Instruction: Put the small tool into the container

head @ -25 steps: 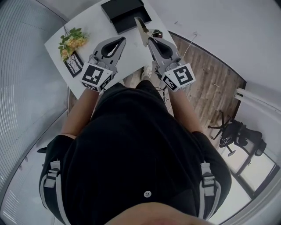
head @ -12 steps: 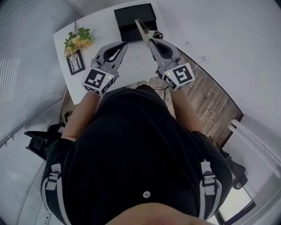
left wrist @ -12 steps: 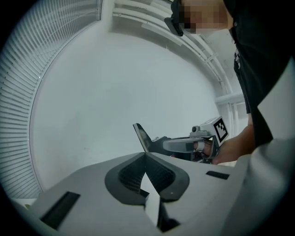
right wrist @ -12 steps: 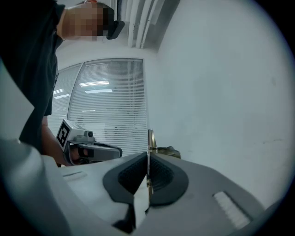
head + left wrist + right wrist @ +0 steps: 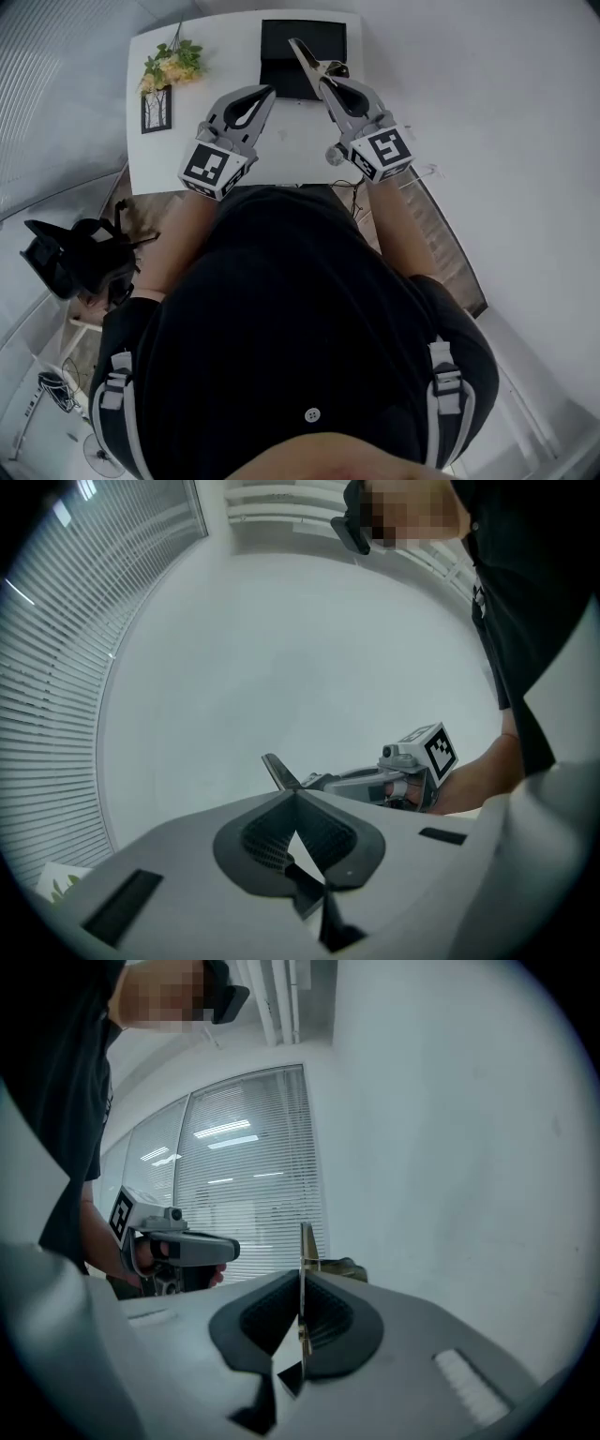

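White desk (image 5: 291,141): the thin metal tool (image 5: 305,59), clamped in the right gripper's (image 5: 330,81) jaws, should be lowered squarely into the black rectangular container (image 5: 279,54); the left gripper's (image 5: 266,92) jaws are pressed together, empty.

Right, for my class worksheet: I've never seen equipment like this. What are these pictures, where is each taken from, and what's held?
No robot here: a person holds a two-jaw gripper in each hand. The head view looks down from a camera on their head; the other two come from cameras riding on the grippers. On the white table stand a black container, flowers and a small framed picture. The right gripper has its jaws shut on a thin flat tool; the left gripper has its jaws shut on nothing.
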Action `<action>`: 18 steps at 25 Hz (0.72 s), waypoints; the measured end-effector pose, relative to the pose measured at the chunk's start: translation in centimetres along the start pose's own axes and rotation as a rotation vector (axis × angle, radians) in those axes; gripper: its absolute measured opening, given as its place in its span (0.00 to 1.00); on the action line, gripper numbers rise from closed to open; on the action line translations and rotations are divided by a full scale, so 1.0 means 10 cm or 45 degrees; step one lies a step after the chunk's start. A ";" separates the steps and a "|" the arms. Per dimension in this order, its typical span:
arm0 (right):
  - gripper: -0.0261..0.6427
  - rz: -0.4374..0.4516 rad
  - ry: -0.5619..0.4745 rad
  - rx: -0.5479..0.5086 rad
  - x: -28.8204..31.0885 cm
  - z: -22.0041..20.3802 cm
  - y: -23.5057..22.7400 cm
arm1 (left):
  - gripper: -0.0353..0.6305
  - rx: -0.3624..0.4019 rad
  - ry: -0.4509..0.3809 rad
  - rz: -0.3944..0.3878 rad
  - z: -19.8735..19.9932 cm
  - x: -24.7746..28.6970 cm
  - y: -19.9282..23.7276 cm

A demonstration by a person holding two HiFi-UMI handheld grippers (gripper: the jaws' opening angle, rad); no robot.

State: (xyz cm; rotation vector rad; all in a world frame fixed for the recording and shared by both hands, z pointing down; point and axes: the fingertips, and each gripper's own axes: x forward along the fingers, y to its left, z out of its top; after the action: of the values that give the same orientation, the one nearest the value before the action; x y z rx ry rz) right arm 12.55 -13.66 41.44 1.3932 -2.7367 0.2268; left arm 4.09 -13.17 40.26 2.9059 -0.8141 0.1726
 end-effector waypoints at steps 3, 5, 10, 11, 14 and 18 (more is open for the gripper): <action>0.06 0.098 0.057 -0.013 0.09 -0.16 -0.12 | 0.06 0.003 -0.004 0.096 -0.06 0.03 0.01; 0.06 0.138 0.104 -0.029 0.15 -0.25 -0.17 | 0.06 0.001 -0.005 0.128 -0.11 0.04 0.01; 0.06 0.231 0.286 -0.087 0.29 -0.57 -0.23 | 0.06 0.011 0.012 0.191 -0.23 0.08 -0.01; 0.06 0.247 0.328 -0.095 0.32 -0.64 -0.25 | 0.06 0.010 0.017 0.201 -0.25 0.10 0.00; 0.06 0.274 0.449 -0.122 0.38 -0.85 -0.28 | 0.06 -0.002 0.024 0.213 -0.28 0.15 0.01; 0.06 0.295 0.557 -0.160 0.48 -1.07 -0.30 | 0.06 -0.017 0.011 0.202 -0.29 0.20 0.07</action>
State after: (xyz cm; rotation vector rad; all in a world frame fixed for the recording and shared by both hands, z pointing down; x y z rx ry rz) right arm 12.07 -17.52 52.86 0.8692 -2.4858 0.3208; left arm 5.24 -14.38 43.42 2.8254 -1.0399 0.1928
